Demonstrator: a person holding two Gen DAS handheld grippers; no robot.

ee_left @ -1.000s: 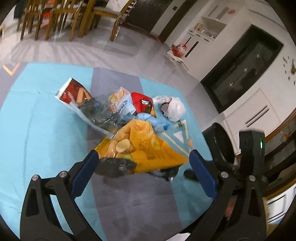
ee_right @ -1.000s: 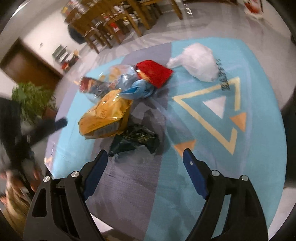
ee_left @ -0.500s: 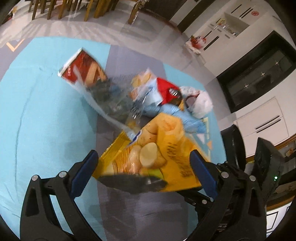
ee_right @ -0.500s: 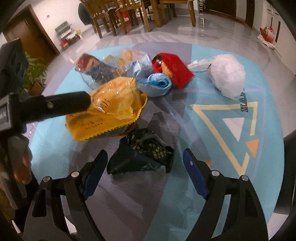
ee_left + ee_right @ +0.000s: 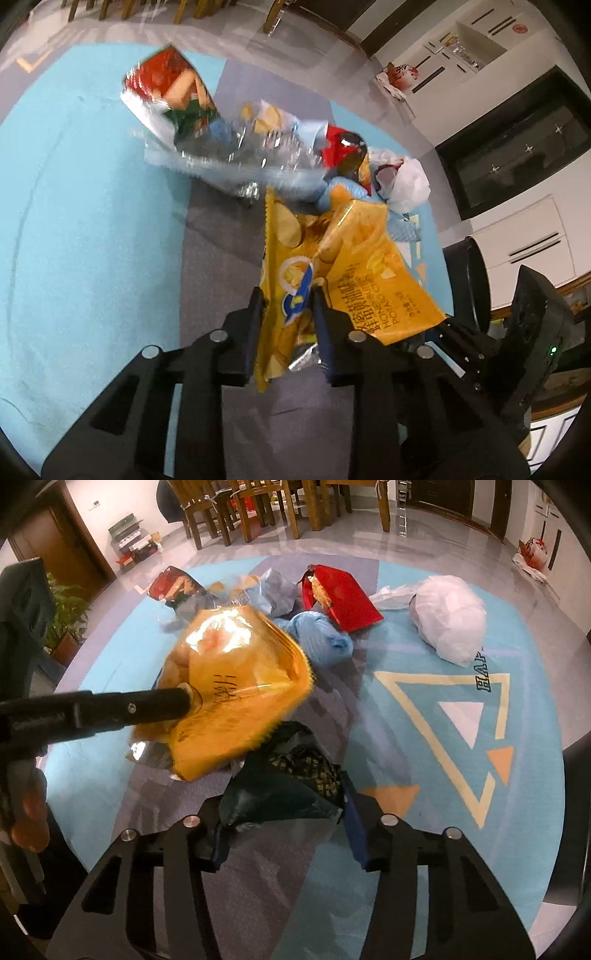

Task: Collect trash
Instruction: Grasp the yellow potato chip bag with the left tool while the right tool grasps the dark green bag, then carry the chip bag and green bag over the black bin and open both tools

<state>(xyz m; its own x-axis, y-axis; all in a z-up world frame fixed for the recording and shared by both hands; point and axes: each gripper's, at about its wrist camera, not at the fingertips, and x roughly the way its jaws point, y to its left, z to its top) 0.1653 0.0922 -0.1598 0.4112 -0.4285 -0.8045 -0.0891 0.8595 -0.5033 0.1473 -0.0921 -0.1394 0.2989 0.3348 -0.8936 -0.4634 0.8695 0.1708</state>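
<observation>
Pickup step, both tools at once: left tool (image 5: pixel 288 306) just closed, pinching yellow chip bag (image 5: pixel 354 266); right tool (image 5: pixel 282 834) just narrowed around dark crumpled wrapper (image 5: pixel 284 786) on rug (image 5: pixel 461 812), pads seemingly touching it. Next: firm up, lift clear, carry to bin. Beyond yellow chip bag: blue bundle (image 5: pixel 321 638), red packet (image 5: pixel 343 594), white plastic bag (image 5: pixel 450 620), clear wrappers (image 5: pixel 236 155) partly beneath, liable to drag

The yellow chip bag (image 5: pixel 236 701) is motion-blurred and hides the clear wrappers (image 5: pixel 236 587) behind it.
</observation>
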